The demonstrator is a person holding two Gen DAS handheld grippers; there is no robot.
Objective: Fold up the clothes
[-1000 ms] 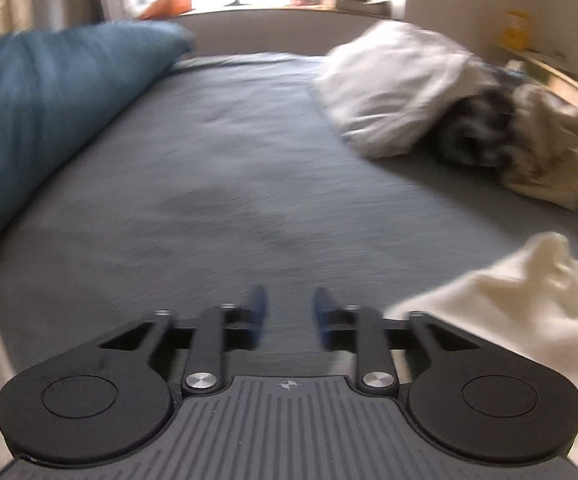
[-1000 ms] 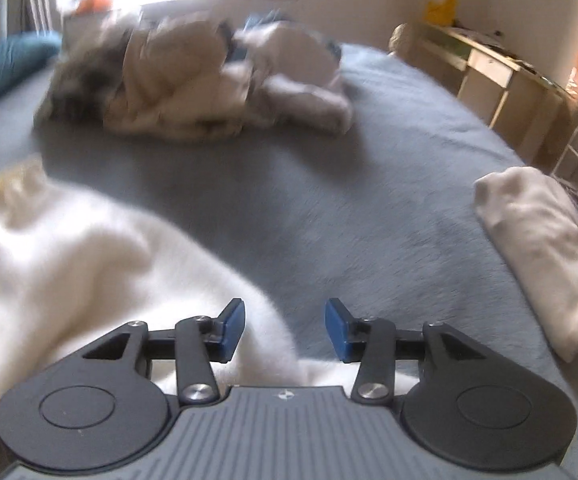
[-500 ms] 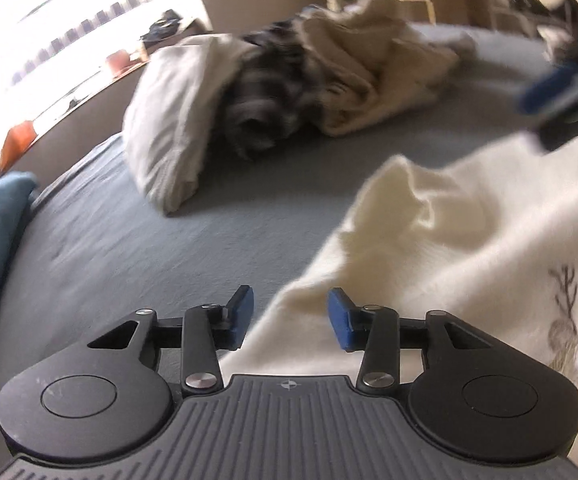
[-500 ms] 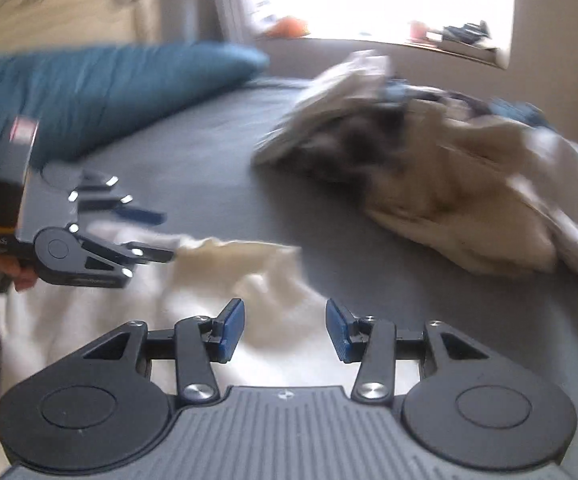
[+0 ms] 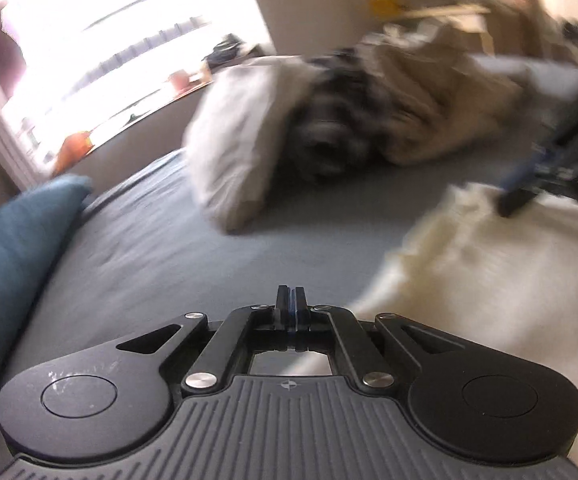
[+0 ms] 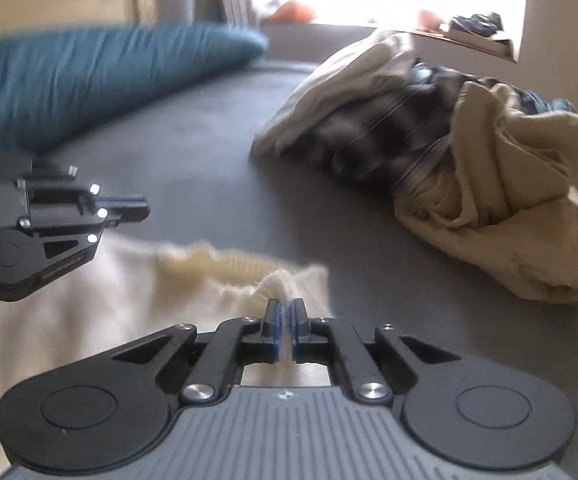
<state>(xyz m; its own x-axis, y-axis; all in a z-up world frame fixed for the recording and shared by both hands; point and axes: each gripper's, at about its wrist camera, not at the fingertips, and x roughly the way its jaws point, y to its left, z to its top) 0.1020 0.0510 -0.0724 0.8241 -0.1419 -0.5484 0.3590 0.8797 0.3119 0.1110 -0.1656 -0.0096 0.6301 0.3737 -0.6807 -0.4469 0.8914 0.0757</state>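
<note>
The cream sweater [image 6: 109,300] lies on the grey bed [image 6: 209,168]. The right hand-held gripper [image 6: 287,314] pinches its ribbed edge; the left hand-held gripper [image 5: 290,305] is clenched, apparently on nothing. This looks like the spreading step; next, the left must grasp the other corner.

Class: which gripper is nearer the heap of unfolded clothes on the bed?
Neither clearly. The right gripper pinches the cream sweater; the left gripper hovers shut beside it, both short of the heap.

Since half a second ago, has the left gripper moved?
Yes. In the right wrist view the left gripper now reaches farther right, past the cream sweater's edge over the grey bed, fingers shut.
</note>
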